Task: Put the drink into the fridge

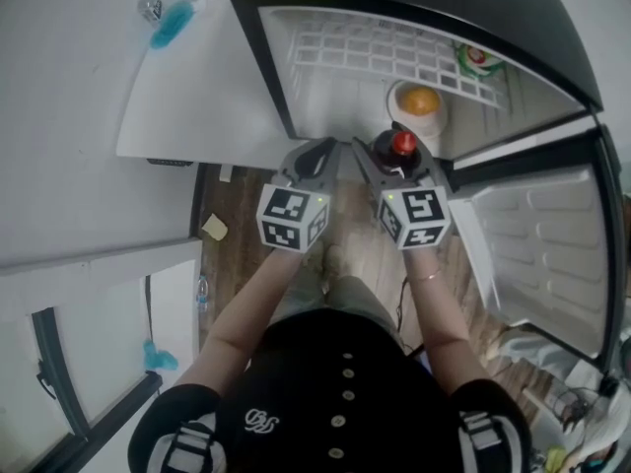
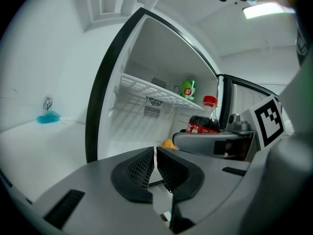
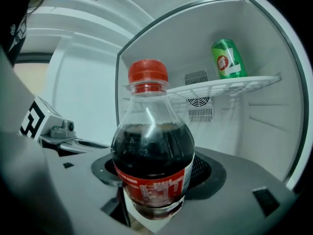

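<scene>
A small cola bottle [image 3: 152, 160] with a red cap and red label stands upright between the jaws of my right gripper [image 3: 159, 180], which is shut on it. From the head view the bottle [image 1: 401, 148] is held just in front of the open mini fridge [image 1: 325, 77]. My left gripper [image 2: 155, 173] is shut with nothing between its pads and sits just left of the right gripper [image 1: 399, 170]. In the left gripper view the bottle [image 2: 205, 119] shows to the right, above the right gripper's jaw.
Inside the fridge a white wire shelf [image 3: 215, 88] carries a green can [image 3: 228, 58]. An orange [image 1: 421, 100] lies in a white bowl on the fridge floor. The fridge door [image 1: 552, 249] stands open at the right. A white counter [image 1: 79, 97] with a blue thing [image 1: 170, 24] lies left.
</scene>
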